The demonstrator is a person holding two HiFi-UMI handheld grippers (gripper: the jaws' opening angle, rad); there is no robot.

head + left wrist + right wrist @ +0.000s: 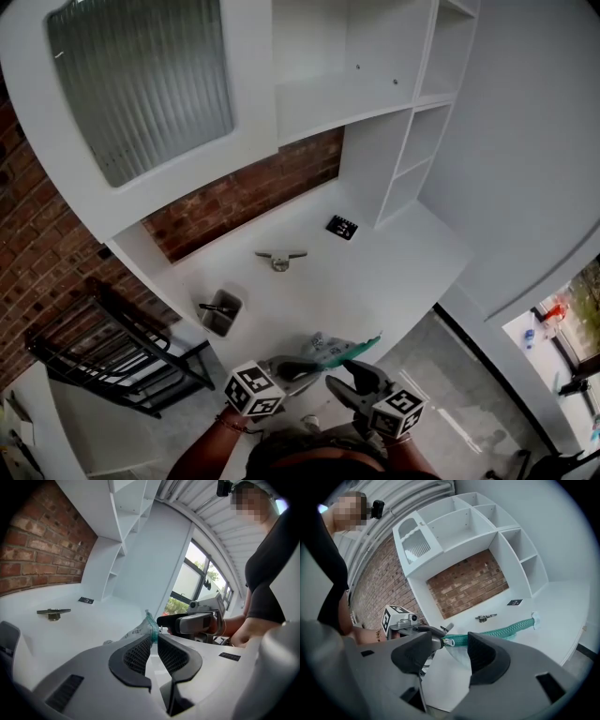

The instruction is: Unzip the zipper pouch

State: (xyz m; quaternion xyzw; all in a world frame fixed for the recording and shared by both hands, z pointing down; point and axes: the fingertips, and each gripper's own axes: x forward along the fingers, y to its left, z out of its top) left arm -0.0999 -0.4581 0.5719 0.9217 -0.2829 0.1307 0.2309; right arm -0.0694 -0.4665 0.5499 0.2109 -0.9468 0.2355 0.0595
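The clear zipper pouch [330, 347] with a teal zipper [501, 631] is held up over the front edge of the white counter [394, 272]. My left gripper [302, 366] is shut on the pouch's near end; in the left gripper view its pads meet on the teal corner [151, 629]. My right gripper [450, 646] faces the left one [417, 630]. The right jaws stand apart, and the small silver zipper pull [448, 642] lies between them with a gap on each side. The zipper looks closed along its whole length.
On the counter lie a metal T-shaped piece [280, 259] and a black marker card [342, 227]. A grey cup [221, 312] sits at the counter's left end. A black rack [103, 347] stands to the left, and white shelves [412, 150] rise behind.
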